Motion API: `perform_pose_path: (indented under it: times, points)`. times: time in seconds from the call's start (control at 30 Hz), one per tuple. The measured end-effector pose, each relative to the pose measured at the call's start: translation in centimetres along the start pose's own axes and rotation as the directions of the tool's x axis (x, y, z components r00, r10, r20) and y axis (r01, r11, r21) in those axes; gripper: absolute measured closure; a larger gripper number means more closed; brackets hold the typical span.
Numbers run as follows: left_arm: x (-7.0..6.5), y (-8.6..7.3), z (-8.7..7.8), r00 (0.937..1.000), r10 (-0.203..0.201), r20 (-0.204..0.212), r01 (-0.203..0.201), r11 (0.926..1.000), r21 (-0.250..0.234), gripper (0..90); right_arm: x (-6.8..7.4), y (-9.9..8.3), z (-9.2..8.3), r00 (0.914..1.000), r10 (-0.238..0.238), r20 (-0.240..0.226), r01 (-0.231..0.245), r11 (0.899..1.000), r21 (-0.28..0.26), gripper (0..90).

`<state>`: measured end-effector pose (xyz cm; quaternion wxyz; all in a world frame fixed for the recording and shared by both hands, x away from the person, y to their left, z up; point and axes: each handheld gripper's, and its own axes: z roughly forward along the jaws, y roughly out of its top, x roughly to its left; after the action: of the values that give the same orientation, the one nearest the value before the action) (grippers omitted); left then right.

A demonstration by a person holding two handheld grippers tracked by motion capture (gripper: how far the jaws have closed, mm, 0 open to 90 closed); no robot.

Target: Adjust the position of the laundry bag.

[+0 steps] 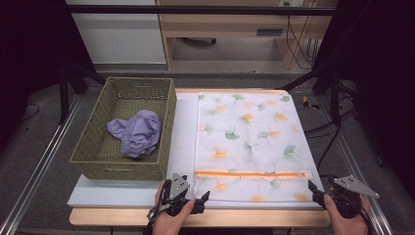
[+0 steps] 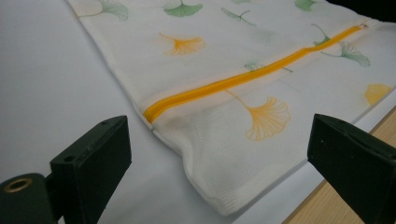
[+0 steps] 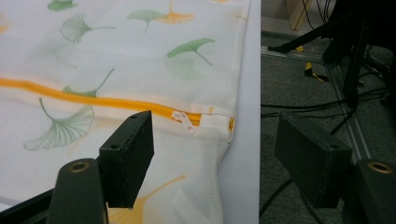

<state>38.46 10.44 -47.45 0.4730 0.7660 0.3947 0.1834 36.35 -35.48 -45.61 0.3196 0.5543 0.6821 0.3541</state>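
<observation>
While both jaws gape empty, the zipper pull [image 3: 181,117] is seen just ahead of the right gripper [image 3: 215,158], far from the left gripper [image 2: 219,158].

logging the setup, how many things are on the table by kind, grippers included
mesh laundry bag with ginkgo print: 1
woven basket: 1
lilac garment in the basket: 1
grippers: 2, left gripper and right gripper, both open
total: 5

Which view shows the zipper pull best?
The right gripper view: the zipper pull lies close ahead of the open jaws, at the zipper's end. The high view gives just a speck at the orange zipper's right end; the left gripper view shows it tiny and far.
</observation>
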Motion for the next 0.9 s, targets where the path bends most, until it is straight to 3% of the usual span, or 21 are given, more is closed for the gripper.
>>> perform_pose_path:
  times: [0.1,0.13,0.23,0.33,0.43,0.5,0.57,0.63,0.8,0.9]
  points:
    - [0.0,0.2,-0.1,0.9999,-0.011,0.001,0.011,0.9999,-0.003,9.7,0.1,-0.2,0.3,0.9996,-0.028,0.007,0.029,1.0,-0.012,23.4]
    - [0.0,0.3,-0.2,1.0,-0.003,0.0,0.003,0.9997,0.026,11.1,0.2,-0.4,0.5,0.9977,-0.06,0.032,0.061,0.997,-0.037,20.3]
    - [0.0,0.3,-0.2,1.0,0.002,-0.005,-0.002,0.9991,0.042,12.2,0.2,-0.6,0.6,0.9971,-0.07,0.029,0.071,0.997,-0.039,23.4]
    - [0.0,0.1,-0.2,0.9996,-0.014,-0.025,0.015,0.9989,0.044,10.8,0.1,-1.0,0.9,0.9984,-0.054,-0.018,0.054,0.998,-0.018,24.9]
    - [0.1,0.0,-0.2,0.9989,0.006,-0.047,-0.005,0.9993,0.038,9.8,0.1,-1.0,0.6,0.998,-0.053,-0.033,0.052,0.998,-0.03,28.1]
    - [-0.1,-0.2,-0.1,0.994,0.027,-0.106,-0.024,0.9992,0.033,9.5,0.3,-1.1,0.4,0.9965,-0.06,-0.059,0.059,0.998,-0.017,25.8]
    - [-0.1,-0.2,0.0,0.9949,0.025,-0.098,-0.022,0.999,0.038,8.4,0.4,-1.3,0.3,0.9931,-0.084,-0.081,0.085,0.996,0.002,20.1]
    - [-0.2,-0.3,0.2,0.9949,0.037,-0.094,-0.032,0.9978,0.057,9.0,0.4,-1.5,0.3,0.9934,-0.06,-0.098,0.062,0.998,0.011,16.7]
    - [-0.2,-0.6,0.5,0.9959,0.032,-0.084,-0.024,0.9954,0.092,14.5,0.3,-1.8,1.0,0.9948,-0.02,-0.1,0.026,0.998,0.063,24.3]
    - [-0.2,-0.6,0.5,0.9967,0.028,-0.076,-0.02,0.9946,0.102,20.2,0.2,-1.9,1.4,0.995,-0.029,-0.096,0.037,0.996,0.08,29.1]
